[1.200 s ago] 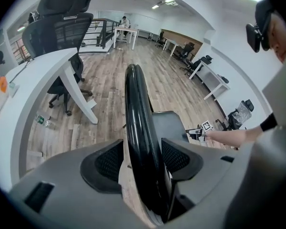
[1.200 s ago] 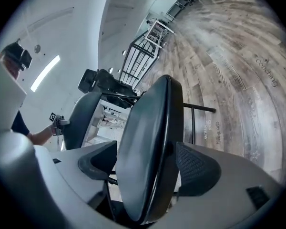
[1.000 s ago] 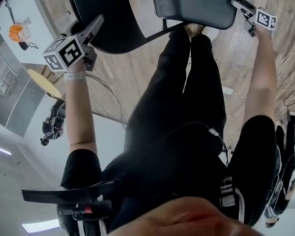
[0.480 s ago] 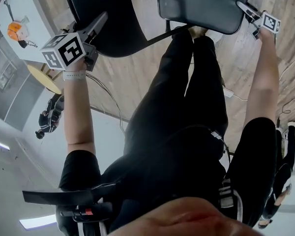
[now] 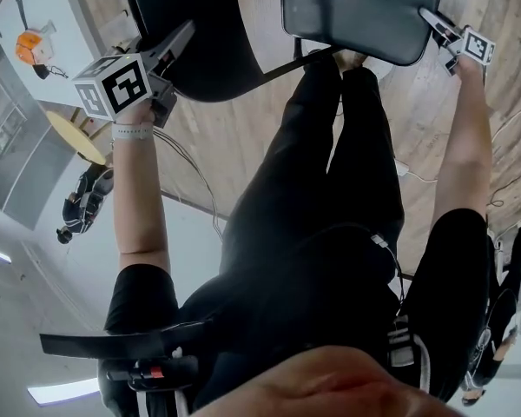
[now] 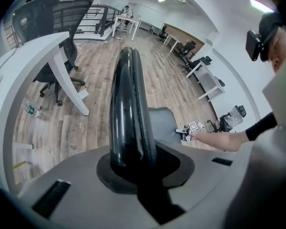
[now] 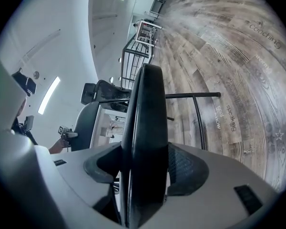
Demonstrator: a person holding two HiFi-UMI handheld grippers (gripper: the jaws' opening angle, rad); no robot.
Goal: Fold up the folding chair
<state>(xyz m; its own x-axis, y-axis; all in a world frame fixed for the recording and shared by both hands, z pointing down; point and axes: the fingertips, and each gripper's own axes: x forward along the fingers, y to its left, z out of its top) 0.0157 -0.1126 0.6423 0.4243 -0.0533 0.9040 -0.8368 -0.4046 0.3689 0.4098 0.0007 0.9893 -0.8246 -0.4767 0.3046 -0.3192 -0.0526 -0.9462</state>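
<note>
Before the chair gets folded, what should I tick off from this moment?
1. Left gripper around backrest edge, jaws closing: ok.
2. Right gripper around seat edge, jaws closing: ok.
3. Pads pressing firmly on both: cannot tell.
4. Shoes clear of the seat: cannot tell; they show right at its edge.
5. White cable lies apart from the seat: ok.

Above the left claw, whose jaws were closing on the backrest, the head view's top edge cut that backrest off. The seat between the right claw's closing jaws was cropped likewise. Below both claws the person's legs hid most of the chair's frame. Desks far beyond the left claw were too small to tell.
</note>
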